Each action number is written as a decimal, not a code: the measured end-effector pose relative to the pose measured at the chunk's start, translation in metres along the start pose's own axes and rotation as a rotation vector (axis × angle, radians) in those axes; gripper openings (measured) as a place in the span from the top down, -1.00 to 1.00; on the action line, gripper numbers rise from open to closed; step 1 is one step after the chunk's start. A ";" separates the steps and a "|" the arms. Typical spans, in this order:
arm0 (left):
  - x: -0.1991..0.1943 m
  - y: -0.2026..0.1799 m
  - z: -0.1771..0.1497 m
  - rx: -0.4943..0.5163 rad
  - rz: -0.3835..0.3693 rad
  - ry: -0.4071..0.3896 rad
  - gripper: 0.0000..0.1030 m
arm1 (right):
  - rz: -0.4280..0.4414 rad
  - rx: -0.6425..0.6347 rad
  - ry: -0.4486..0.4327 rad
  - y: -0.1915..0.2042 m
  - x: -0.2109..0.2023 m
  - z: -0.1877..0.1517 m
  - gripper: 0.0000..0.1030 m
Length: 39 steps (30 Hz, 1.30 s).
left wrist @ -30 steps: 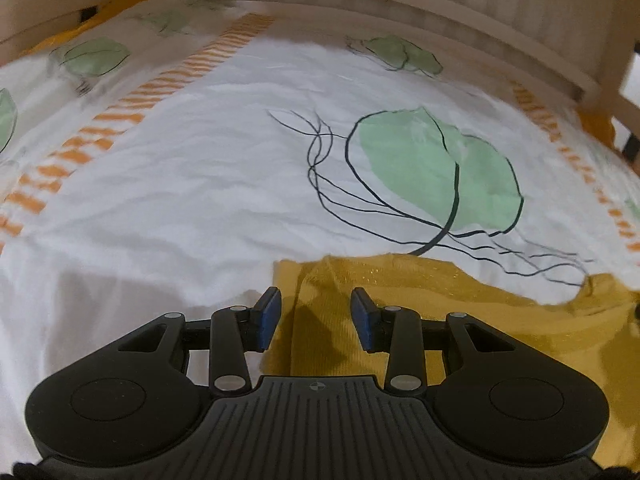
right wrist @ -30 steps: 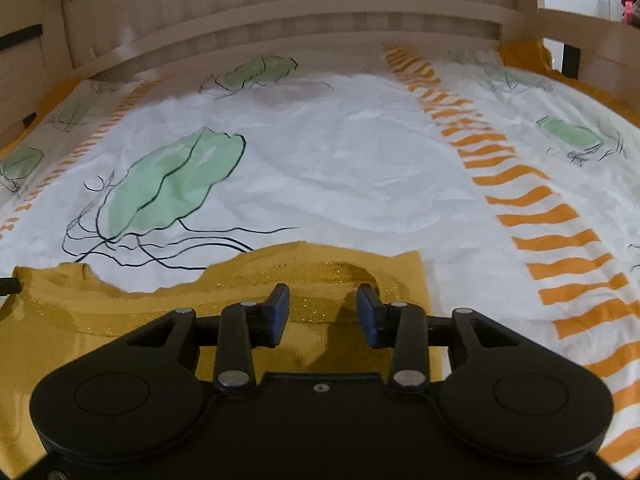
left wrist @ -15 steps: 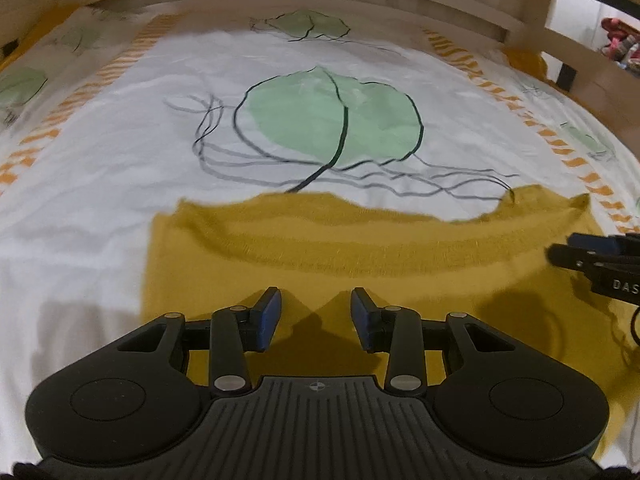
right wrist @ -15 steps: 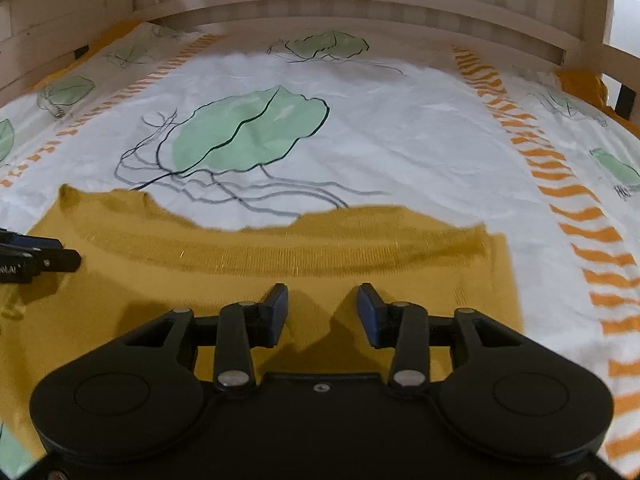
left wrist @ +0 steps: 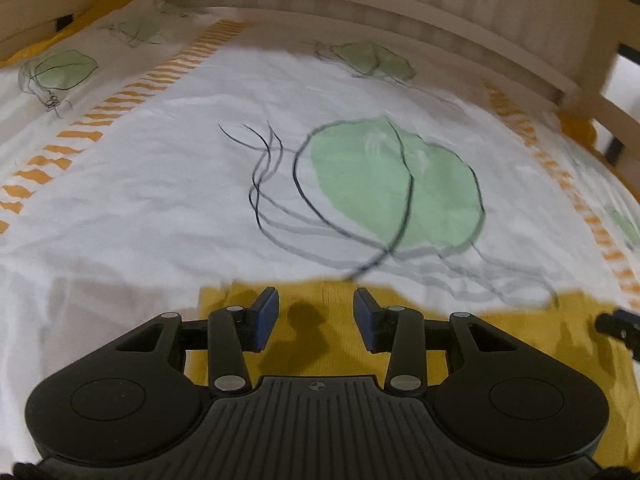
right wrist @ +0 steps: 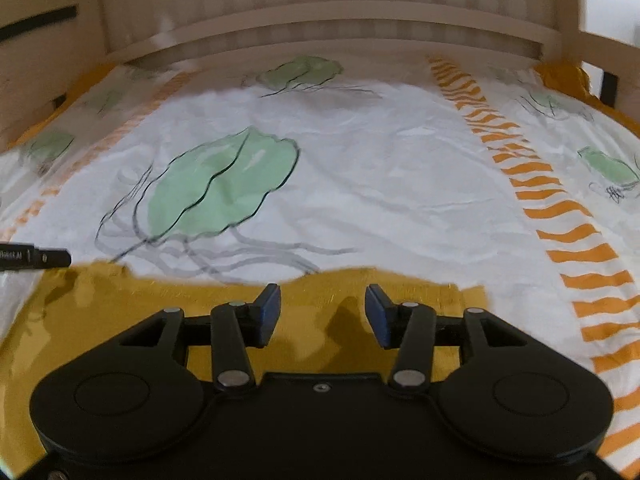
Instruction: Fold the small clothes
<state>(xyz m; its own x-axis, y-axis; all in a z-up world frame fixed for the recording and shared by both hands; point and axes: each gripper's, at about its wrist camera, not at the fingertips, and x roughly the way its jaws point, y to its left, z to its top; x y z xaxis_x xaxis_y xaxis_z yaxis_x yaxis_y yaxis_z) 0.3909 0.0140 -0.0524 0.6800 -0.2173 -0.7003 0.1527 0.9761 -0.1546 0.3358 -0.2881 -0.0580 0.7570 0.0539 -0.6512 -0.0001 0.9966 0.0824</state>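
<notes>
A mustard-yellow garment [left wrist: 400, 320] lies flat on the sheet [left wrist: 160, 200] of a wooden-railed bed [left wrist: 360, 4], close under both cameras. Its far edge runs straight across each view, just beyond the fingertips. Whether that edge is a fold line or only a hem cannot be told, since both pictures are blurred there and the gripper bodies hide most of the cloth.

The left gripper [left wrist: 316, 312] hangs over the garment's left part with its jaws spread and nothing between them. The right gripper [right wrist: 322, 308] hangs over the right part, jaws likewise spread and empty. Each gripper's tip shows at the edge of the other's view, so the two sit side by side over the same piece.

As a judgement, the folding looks early or between steps: the cloth is laid out and fairly smooth, neither tool grips it, and no compact folded bundle is visible. Taking hold of an edge and folding it over seems to remain.
</notes>
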 end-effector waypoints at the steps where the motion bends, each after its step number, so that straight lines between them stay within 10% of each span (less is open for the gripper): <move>1: -0.003 0.000 -0.005 0.015 -0.006 0.010 0.23 | 0.010 -0.003 0.002 0.001 -0.005 -0.005 -0.12; 14: -0.057 0.006 -0.092 0.180 -0.038 0.098 0.10 | 0.023 0.049 0.060 -0.026 -0.058 -0.059 -0.18; 23: -0.054 0.011 -0.090 0.156 -0.044 0.146 0.09 | 0.100 0.298 0.033 -0.072 -0.080 -0.070 -0.28; 39: -0.048 0.029 -0.088 0.112 -0.152 0.155 -0.01 | 0.139 0.362 0.089 -0.107 -0.041 -0.043 -0.50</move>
<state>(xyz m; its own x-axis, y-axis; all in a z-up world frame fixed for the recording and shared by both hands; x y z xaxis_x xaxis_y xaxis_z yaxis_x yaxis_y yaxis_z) 0.2997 0.0533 -0.0848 0.5260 -0.3507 -0.7748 0.3295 0.9239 -0.1945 0.2772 -0.3945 -0.0728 0.7065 0.2073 -0.6767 0.1441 0.8940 0.4243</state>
